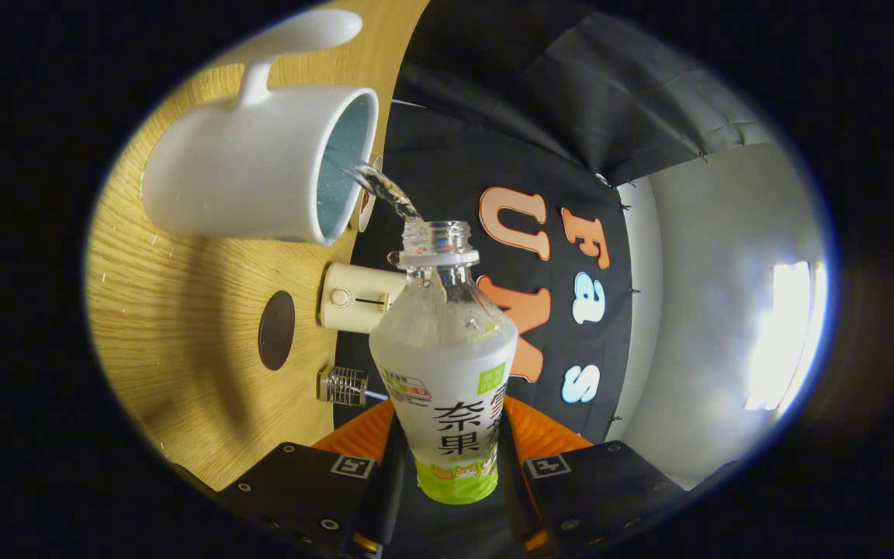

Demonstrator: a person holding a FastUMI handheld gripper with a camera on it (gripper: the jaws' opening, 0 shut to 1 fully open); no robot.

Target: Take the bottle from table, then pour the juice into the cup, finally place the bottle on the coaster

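Note:
My gripper [451,435] is shut on the bottle [447,365], its orange fingers [358,435] pressing on both sides of the labelled body. The uncapped bottle is tipped over so that the whole view is rolled sideways. A clear stream of juice [385,190] runs from its mouth into the white cup [261,167], which stands on the wooden table [175,310] just beyond the bottle's neck. The cup's handle points away from the bottle. A dark round coaster [276,330] lies on the table beside the cup, apart from it.
A cream toaster-like appliance [358,297] stands at the back of the table near the black cloth wall. A small metal wire piece [344,386] sits near it. A grey wall with a bright light patch [788,334] lies beyond the cloth.

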